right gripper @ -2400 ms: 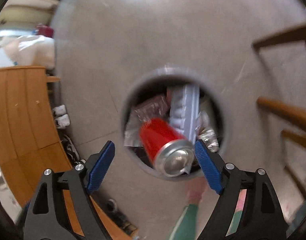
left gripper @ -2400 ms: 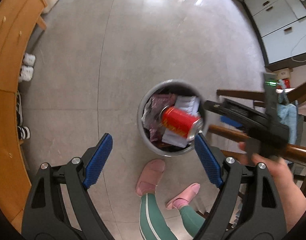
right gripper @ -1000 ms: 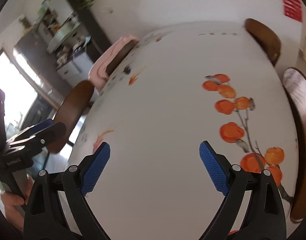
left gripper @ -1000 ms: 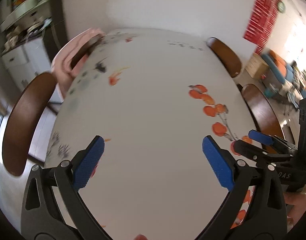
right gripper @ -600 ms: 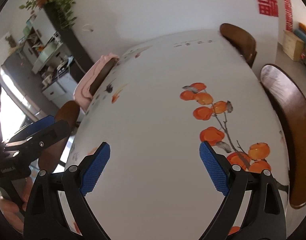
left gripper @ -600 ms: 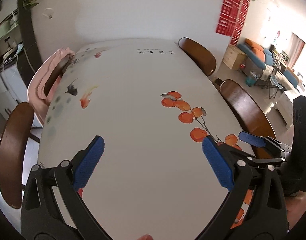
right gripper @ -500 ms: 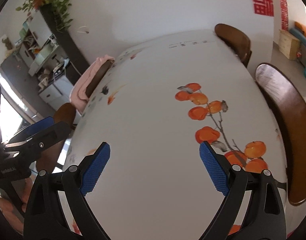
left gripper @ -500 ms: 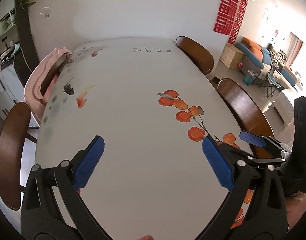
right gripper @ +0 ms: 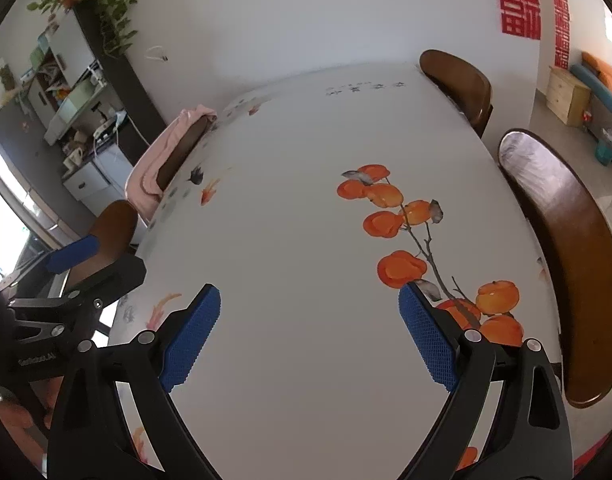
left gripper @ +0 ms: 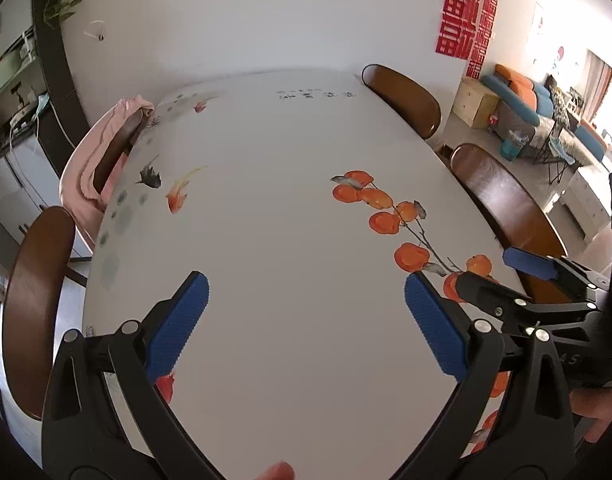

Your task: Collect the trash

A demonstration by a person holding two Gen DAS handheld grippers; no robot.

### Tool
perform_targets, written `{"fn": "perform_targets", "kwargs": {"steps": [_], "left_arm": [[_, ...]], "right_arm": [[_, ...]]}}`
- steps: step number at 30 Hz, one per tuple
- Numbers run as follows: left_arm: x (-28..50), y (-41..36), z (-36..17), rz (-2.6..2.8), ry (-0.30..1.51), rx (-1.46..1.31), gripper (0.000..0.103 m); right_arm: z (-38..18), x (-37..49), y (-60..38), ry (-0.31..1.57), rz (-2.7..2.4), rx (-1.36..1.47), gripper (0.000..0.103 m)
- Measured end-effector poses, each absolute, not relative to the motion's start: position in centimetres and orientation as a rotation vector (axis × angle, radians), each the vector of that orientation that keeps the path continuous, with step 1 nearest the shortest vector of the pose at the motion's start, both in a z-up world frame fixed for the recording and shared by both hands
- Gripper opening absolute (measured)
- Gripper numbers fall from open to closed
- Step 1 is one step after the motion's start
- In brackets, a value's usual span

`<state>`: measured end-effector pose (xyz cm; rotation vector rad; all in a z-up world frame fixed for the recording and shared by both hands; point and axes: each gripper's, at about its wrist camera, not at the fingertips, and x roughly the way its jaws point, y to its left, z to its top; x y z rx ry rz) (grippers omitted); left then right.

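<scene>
Both views look along a white table (left gripper: 266, 208) (right gripper: 290, 216) printed with orange fruit on a branch and small fish. No loose trash shows on it. My left gripper (left gripper: 306, 320) hangs open above the near end with nothing between its blue pads. My right gripper (right gripper: 309, 332) is open too and holds nothing. The right gripper (left gripper: 517, 276) also shows at the right edge of the left wrist view. The left gripper (right gripper: 82, 260) shows at the left edge of the right wrist view. The bin and the red can are out of sight.
Brown wooden chairs (left gripper: 405, 96) (right gripper: 569, 248) line the table's right side, and more chairs (left gripper: 34, 280) stand on the left. A pink cloth (left gripper: 94, 160) (right gripper: 158, 160) drapes over one left chair. A white wall lies beyond the far end. Shelves (right gripper: 66, 112) stand far left.
2.4 s ago both grippers hung open over a grey bin with a red can dropping into it. Both have since swung up to the table; over the last second the views steadied.
</scene>
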<state>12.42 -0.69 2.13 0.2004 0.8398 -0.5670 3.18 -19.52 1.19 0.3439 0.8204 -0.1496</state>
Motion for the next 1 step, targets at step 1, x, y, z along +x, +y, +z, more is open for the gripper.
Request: {"fn": "perform_targets", "kwargs": {"steps": [1], "left_arm": [[12.43,-0.53,2.07,-0.558,0.841,0.198,0.096]], "right_arm": [[1.11,3.27,-19.40,0.825,-0.155,0.336,0.090]]}}
